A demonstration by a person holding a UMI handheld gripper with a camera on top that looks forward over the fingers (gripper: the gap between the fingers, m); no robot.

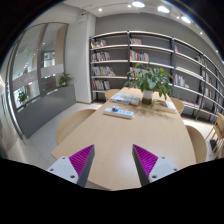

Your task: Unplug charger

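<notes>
**Charger still well ahead, fingers wide and holding nothing**

From where the gripper [110,160] hangs over the near end of the long wooden table [125,135], its two fingers stand spread apart, magenta pads [82,158] facing each other with bare tabletop showing between them. Nothing is pinched.

The thing to be unplugged looks to be out along the table, well beyond the fingers: a pale oblong, which I take for a power strip [118,112], lies about midway down the top. Whether a charger sits in it I cannot tell from here; it is too small to make out a plug or a cable. Further on lies something flat and white [126,98], perhaps papers or a device.

So the step in hand is the approach, and the task itself is not yet begun. To do it well, I would carry the gripper straight down the length of the table, keep the fingers open, and come low enough to see the plug body before committing. The grip should fall on the plug's sides rather than the cord, and the pull should go straight out of the socket, since the strip looks light enough to lift along with it.

As for containers: a dark pot [147,97] at the far end holds a leafy green plant [150,78]. The bookshelves [130,55] behind hold rows of books
</notes>
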